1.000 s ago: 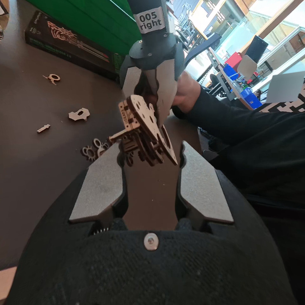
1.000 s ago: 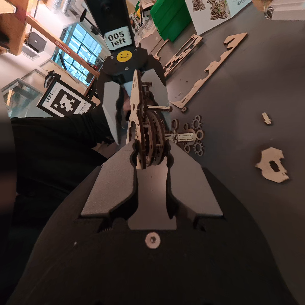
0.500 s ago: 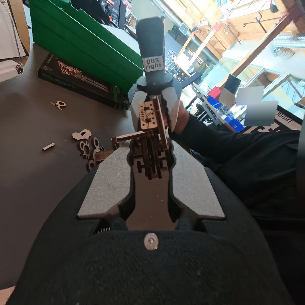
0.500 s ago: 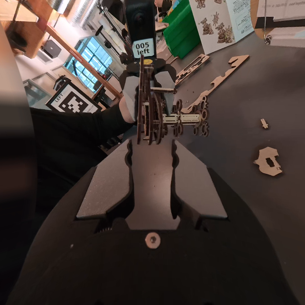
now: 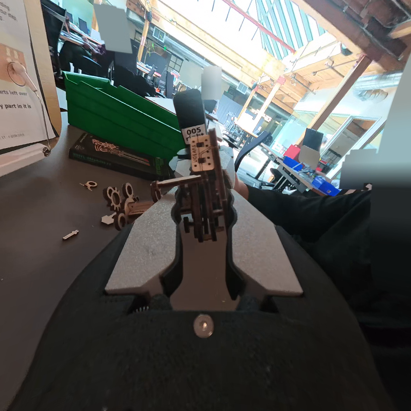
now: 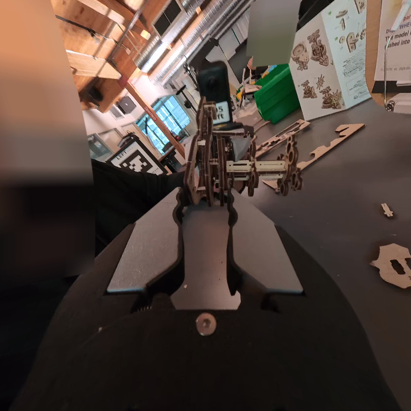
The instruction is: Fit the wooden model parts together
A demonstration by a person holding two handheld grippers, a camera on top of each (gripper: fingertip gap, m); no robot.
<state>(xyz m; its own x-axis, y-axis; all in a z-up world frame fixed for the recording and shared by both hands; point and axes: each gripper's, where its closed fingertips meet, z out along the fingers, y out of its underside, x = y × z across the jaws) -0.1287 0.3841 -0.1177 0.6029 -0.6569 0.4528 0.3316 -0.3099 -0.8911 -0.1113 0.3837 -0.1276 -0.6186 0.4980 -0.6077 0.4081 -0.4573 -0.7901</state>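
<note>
The left tongs (image 5: pixel 202 206) pinch the layered brown wooden model assembly of stacked plates and gears (image 5: pixel 205 200) between their grey fingertips, the plates standing edge-on and upright above the dark grey tabletop (image 5: pixel 33 222). From the other side the right tongs (image 6: pixel 205 203) sit with their tips flanking the lower edge of the same assembly (image 6: pixel 209 169); they are only partly closed, and whether they actually press on the wood cannot be told. A pale slotted wooden axle carrying small cogs (image 6: pixel 266 169) sticks out sideways from the assembly over the tabletop. Just beside the tongs on the tabletop lie a small wooden cross-shaped peg (image 5: pixel 70 234) and a flat pale wooden plate with a slot cut in it (image 6: pixel 395 269). Farther off lie a little hooked wooden ring piece (image 5: pixel 89 184), a long notched wooden offcut strip (image 6: pixel 329 144) and a laser-cut wooden frame (image 6: pixel 282 138). Beyond those rest a flat black printed box (image 5: pixel 115 155), green plastic bins (image 5: pixel 120 117), and a white illustrated instruction sheet standing upright (image 6: pixel 322 66).
</note>
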